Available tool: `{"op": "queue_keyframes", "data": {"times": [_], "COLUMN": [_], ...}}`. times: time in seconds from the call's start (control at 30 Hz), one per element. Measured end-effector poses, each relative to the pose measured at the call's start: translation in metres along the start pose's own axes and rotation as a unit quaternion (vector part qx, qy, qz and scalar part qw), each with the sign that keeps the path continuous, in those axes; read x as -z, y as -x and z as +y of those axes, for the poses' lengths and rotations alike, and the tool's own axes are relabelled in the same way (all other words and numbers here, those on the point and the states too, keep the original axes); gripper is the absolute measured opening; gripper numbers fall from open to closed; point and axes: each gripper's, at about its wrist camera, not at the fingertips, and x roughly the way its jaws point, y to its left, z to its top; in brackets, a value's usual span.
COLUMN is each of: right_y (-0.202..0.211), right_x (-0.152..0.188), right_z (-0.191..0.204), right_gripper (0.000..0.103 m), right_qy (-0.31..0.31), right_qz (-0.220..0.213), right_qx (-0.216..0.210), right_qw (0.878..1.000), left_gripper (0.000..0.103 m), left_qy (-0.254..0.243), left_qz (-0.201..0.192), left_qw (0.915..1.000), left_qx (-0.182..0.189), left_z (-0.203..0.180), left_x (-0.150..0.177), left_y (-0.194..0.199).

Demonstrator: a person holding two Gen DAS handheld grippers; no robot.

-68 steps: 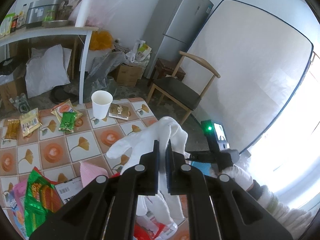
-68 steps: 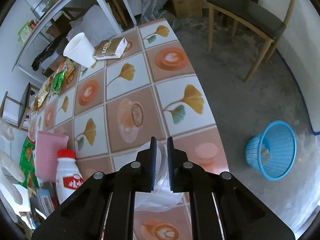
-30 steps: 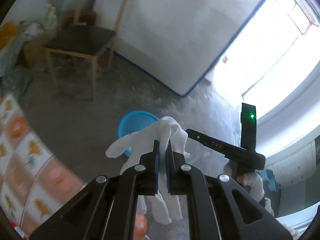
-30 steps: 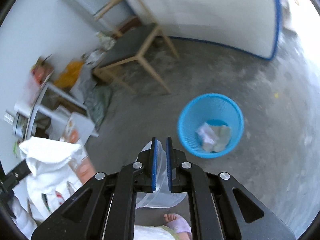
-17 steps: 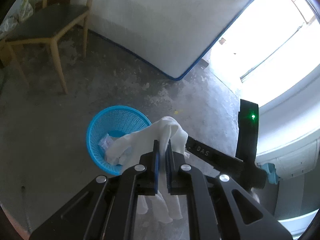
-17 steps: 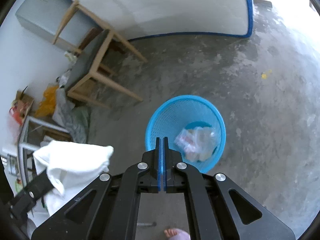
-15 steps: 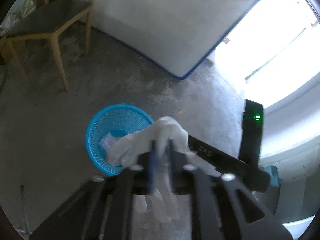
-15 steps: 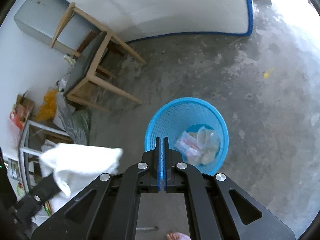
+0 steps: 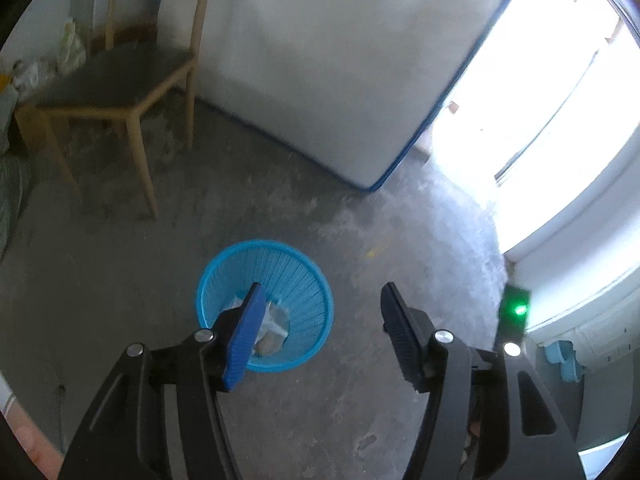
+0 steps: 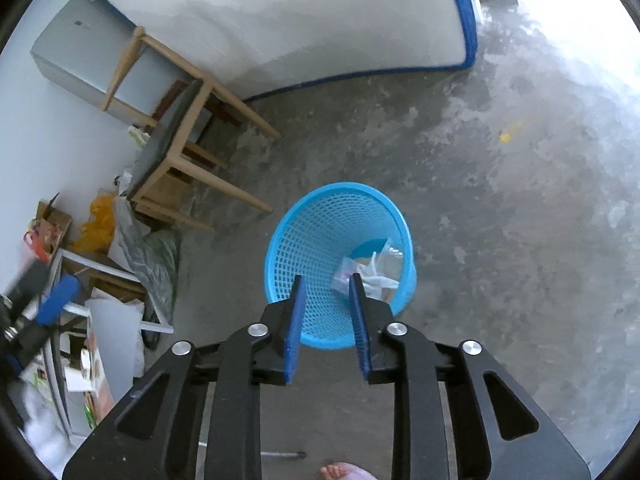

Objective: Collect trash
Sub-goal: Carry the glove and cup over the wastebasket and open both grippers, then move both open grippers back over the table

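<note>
Both tongs (image 9: 320,300) (image 10: 326,280) spread, empty | trash (image 10: 370,270) in basket (image 10: 312,236) below

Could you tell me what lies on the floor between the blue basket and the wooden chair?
Only bare, stained concrete floor: in the right wrist view nothing sits between the blue basket and the wooden chair.

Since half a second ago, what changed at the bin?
Left gripper opened and let go of the white cloth, no longer between its fingers. Right gripper went from shut to open, empty. Blue basket stayed on the floor with trash inside, beside the chair.
</note>
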Motion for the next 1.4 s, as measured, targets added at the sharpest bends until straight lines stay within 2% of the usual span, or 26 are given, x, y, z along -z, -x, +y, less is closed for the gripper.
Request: {"op": "queue_keyframes", "data": {"times": [0.1,0.23,0.33,0.47,0.63,0.8,0.9,0.97,1.13,1.23,1.4], "right_y": [0.026,0.062,0.085,0.097,0.116,0.138,0.148,0.151,0.142,0.140,0.130], "right_x": [0.016,0.046,0.071,0.093,0.118,0.140,0.158,0.173,0.213,0.238,0.272], "right_z": [0.005,0.019,0.033,0.057,0.102,0.158,0.193,0.213,0.272,0.303,0.351], "right_gripper": [0.037,0.055,0.058,0.060,0.064,0.064,0.065,0.065,0.065,0.065,0.065], "right_qy": [0.025,0.074,0.116,0.165,0.219,0.273,0.311,0.329,0.376,0.403,0.436], "right_qz": [-0.020,-0.048,-0.057,-0.041,-0.034,-0.027,-0.019,-0.008,0.053,0.077,0.112], "right_qx": [0.004,0.009,0.012,0.010,-0.030,-0.082,-0.114,-0.129,-0.171,-0.184,-0.192], "right_qw": [0.999,0.996,0.992,0.985,0.975,0.958,0.944,0.935,0.909,0.893,0.872], "left_gripper": [0.066,0.074,0.076,0.076,0.077,0.078,0.078,0.078,0.078,0.078,0.078], "left_qy": [-0.006,-0.007,0.001,0.031,0.044,0.086,0.124,0.145,0.185,0.196,0.215], "left_qz": [-0.043,-0.089,-0.111,-0.124,-0.162,-0.218,-0.258,-0.273,-0.309,-0.304,-0.304], "left_qw": [0.9990,0.9959,0.9937,0.9901,0.9772,0.9537,0.9277,0.9143,0.8779,0.8654,0.8571], "left_qx": [0.012,0.016,-0.011,-0.058,-0.131,-0.189,-0.240,-0.262,-0.316,-0.346,-0.356], "left_z": [-0.011,-0.017,-0.010,0.009,0.031,0.047,0.058,0.061,0.074,0.083,0.097], "left_x": [0.015,0.054,0.100,0.160,0.229,0.298,0.340,0.361,0.400,0.411,0.426], "left_y": [0.055,0.133,0.182,0.234,0.301,0.369,0.400,0.412,0.439,0.443,0.449]}}
